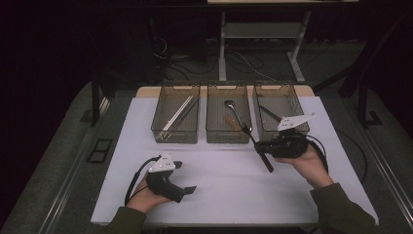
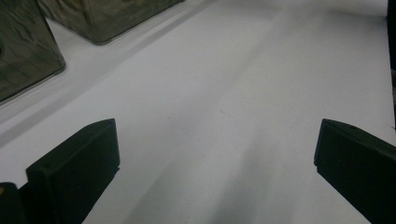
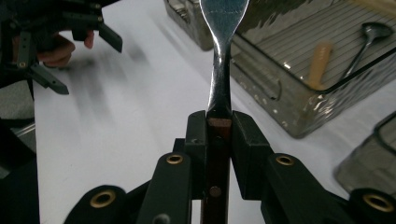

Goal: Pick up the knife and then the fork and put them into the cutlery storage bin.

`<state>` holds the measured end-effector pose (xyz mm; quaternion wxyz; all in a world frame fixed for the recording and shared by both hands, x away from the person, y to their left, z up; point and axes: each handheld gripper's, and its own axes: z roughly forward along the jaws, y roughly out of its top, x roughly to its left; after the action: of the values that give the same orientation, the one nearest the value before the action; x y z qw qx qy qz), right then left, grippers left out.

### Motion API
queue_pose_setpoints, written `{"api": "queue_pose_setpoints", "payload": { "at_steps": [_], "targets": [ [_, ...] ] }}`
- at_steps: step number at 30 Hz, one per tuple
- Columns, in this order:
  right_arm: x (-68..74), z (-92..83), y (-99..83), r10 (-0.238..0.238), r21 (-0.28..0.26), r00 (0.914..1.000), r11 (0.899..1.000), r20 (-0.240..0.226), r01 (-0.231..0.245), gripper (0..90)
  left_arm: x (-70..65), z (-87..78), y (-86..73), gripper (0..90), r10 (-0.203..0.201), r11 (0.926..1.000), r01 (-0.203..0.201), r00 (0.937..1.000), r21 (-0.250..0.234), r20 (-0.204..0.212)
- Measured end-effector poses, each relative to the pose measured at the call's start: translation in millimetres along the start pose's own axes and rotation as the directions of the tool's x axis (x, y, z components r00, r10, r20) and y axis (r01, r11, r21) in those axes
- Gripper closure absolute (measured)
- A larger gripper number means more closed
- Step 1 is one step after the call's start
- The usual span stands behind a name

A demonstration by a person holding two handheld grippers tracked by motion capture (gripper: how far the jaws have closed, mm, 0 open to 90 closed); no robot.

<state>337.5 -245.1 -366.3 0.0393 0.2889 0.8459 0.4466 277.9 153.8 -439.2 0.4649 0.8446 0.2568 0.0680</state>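
Utensil [image 3: 223, 56] in right gripper [image 3: 219, 122]: shaft showing as polished metal, glossy, smooth; handle [image 3: 215, 177] looking like dark reddish wood with metal rivet. Jaw pads reading as matt black plastic, brass-coloured pins gleaming. Bins [image 3: 299, 79] appearing as smoky translucent plastic, ribbed floor, shiny walls. Table top [image 2: 224, 93] looking matt white, smooth.

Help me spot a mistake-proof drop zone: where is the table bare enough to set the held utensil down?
The white table is bare between the left gripper and right gripper, below the three bins. The bins hold utensils; the fork is clamped.
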Motion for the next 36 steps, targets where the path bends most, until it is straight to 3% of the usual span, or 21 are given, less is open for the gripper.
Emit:
{"api": "queue_pose_setpoints", "payload": {
  "at_steps": [19,36],
  "targets": [
    [-18.9,-33.6,4.4,0.059,-0.123,0.9938,0.991,0.094,-0.047,77.4,0.8,0.7,-0.3,0.0,-0.009,1.0000,0.009,1.0000,0.001,0.000],
    [-56.7,-59.0,17.3,0.135,-0.199,0.9690,0.975,0.207,-0.093,77.4,1.0,0.9,-0.5,0.0,-0.015,0.9999,0.015,0.9999,-0.001,-0.002]
  ]
}}
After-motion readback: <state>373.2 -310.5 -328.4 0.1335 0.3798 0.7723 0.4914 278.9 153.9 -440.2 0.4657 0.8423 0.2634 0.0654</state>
